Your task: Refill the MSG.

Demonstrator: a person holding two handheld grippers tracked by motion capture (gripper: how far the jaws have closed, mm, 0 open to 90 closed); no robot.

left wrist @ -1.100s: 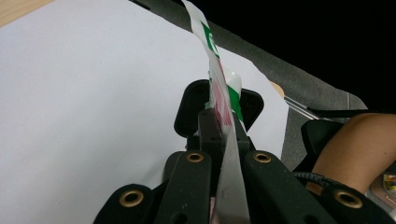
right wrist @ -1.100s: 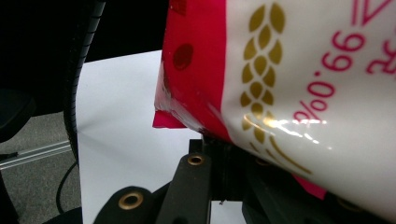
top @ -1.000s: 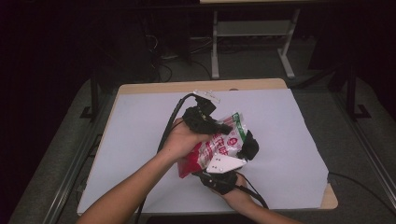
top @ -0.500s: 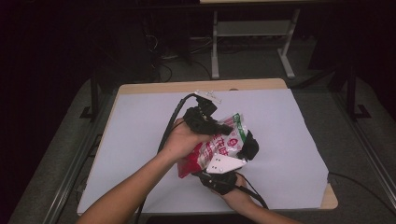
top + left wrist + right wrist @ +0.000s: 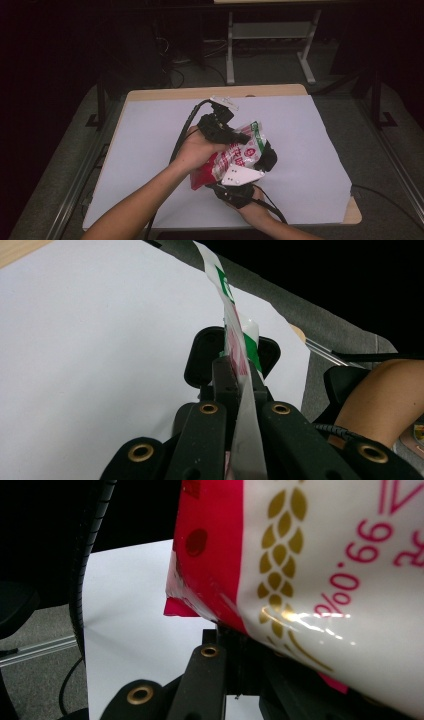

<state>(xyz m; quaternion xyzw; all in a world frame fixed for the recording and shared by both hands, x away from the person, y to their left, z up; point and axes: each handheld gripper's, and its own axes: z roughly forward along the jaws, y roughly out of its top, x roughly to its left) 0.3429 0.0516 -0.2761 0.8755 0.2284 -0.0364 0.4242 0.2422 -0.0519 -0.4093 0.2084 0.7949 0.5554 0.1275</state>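
Note:
A red, white and green snack bag [image 5: 241,152] hangs above the middle of the white-covered table [image 5: 145,150], held between both hands. My left gripper [image 5: 243,136] comes in from the upper left and is shut on the bag's top edge. In the left gripper view its jaws [image 5: 239,377] pinch the thin edge of the bag [image 5: 234,325]. My right gripper [image 5: 265,159], with its grey plate, comes up from below and is shut on the bag's lower right side. Seen from the right gripper view, the bag [image 5: 325,580] is clamped in the jaws [image 5: 235,640].
The table's wooden rim [image 5: 200,93] shows along the far edge and at the near right corner. A metal stand [image 5: 270,35] and cables lie on the dark floor behind. A cable [image 5: 185,130] trails from my left gripper.

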